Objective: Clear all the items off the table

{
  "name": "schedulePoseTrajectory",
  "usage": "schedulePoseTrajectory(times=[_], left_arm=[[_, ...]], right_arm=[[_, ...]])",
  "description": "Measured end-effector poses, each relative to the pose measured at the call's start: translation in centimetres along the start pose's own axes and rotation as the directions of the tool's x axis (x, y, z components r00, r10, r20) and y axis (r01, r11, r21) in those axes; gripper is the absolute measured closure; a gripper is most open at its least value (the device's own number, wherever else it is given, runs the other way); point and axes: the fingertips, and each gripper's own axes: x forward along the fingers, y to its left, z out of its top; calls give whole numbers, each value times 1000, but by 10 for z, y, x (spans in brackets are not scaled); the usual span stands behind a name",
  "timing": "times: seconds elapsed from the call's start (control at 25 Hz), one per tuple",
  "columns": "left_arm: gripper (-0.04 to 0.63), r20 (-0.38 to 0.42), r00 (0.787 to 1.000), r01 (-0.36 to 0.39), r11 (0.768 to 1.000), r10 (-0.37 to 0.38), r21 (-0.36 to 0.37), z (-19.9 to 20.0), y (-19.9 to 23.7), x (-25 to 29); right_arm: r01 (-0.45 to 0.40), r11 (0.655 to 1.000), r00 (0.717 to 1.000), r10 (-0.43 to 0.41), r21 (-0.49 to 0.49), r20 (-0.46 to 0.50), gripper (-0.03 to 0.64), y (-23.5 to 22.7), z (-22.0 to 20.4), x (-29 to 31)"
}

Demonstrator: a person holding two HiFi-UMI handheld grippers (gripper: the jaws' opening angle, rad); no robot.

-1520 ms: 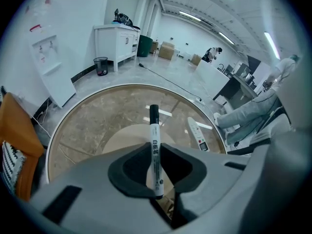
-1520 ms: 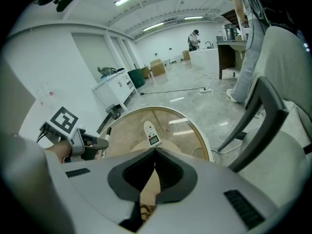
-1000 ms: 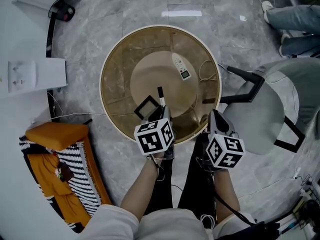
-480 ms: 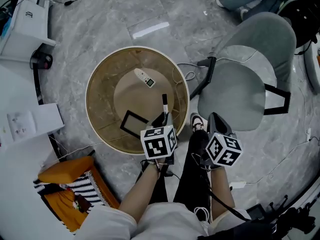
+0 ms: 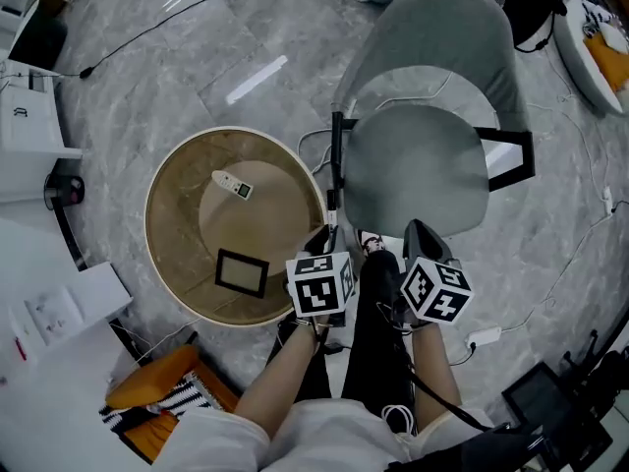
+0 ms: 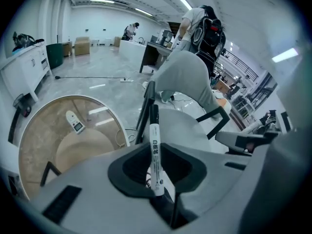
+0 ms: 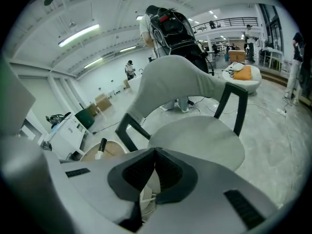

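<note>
While left gripper [image 6: 157, 182] clamps white black-capped marker [image 6: 154, 135], right gripper [image 7: 152, 172] closed, empty; white handheld device [image 5: 232, 185], black rectangular frame [image 5: 242, 272] left on round brown table [image 5: 167, 254].

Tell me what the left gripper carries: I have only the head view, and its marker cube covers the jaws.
Observer: A marker, white with a black cap, clamped in the left gripper, cap pointing out ahead.
Reviewer: And the other one?
Observer: The right gripper is shut, pads together, with nothing between them.
</note>
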Motion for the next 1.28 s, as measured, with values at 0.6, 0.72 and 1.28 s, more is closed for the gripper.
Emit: schedulePoseTrajectory(times=[0.6,0.72,1.28], left_arm=[[526,-117,993,13,994,-1,107,9,-86,128],[526,-132,991,-4,995,17,101,14,-87,152],[526,-207,976,-40,992,64,120,14,-76,229]], right_arm=[[47,996,998,-44,74,-51,594,-125,20,52],[37,996,997,-33,77,-64,594,-139,25,70],[7,999,992,-1,45,-122,594,-165,23,117]])
